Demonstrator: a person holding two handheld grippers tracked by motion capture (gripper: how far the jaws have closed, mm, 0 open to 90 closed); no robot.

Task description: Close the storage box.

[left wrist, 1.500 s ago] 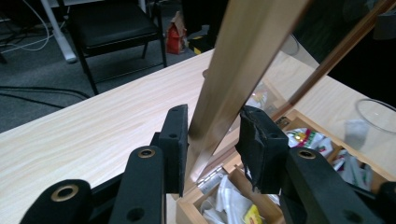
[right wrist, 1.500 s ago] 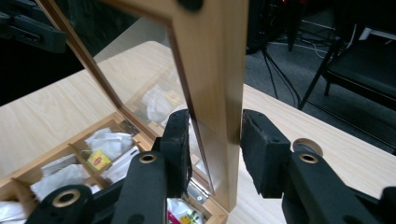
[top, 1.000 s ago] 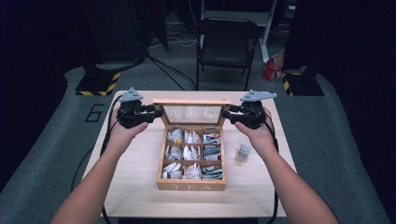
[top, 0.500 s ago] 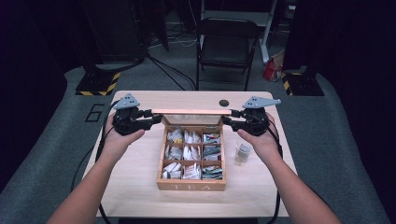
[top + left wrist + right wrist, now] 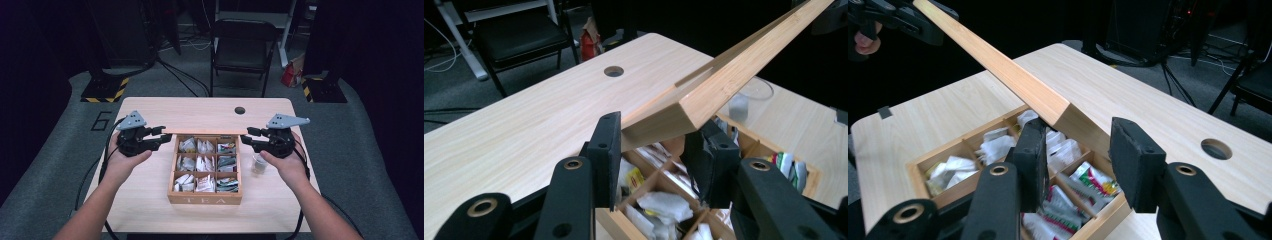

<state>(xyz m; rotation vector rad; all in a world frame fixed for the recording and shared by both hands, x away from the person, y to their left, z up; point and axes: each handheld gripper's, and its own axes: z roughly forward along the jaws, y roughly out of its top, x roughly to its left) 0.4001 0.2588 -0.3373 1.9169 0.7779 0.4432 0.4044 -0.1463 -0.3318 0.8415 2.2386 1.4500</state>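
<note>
the wooden lid point(image 5: 205, 131) of the tea box point(image 5: 206, 199) hangs between the two grippers, standing up over the box's far edge and showing from the high view as a thin, light strip across the table point(image 5: 200, 112). the left gripper point(image 5: 159, 138) has the lid's left end: in the left gripper view the mitred corner point(image 5: 674, 117) of the frame sits between the black pads, both pressed against it, so the jaws are clamped on the lid. the right gripper point(image 5: 247, 136) is at the lid's right end; in the right gripper view the corner point(image 5: 1060, 115) touches the left pad point(image 5: 1032, 150), while the right pad point(image 5: 1135, 160) stands apart from the wood with a gap showing, so whether this grip is tight i cannot tell.

the lid is a pale bamboo-coloured frame with angled corner joints, and a slot along its inner edge shows in the left gripper view. it slopes away from each camera toward the other hand.

below it the box lies open in the middle of the table, nearer the person. it is divided into nine compartments, three by three, packed with white and coloured tea sachets point(image 5: 206, 162), and "tea" is cut into its front wall. a small clear glass point(image 5: 259, 164) stands just right of the box, below the right hand point(image 5: 285, 167).
</note>
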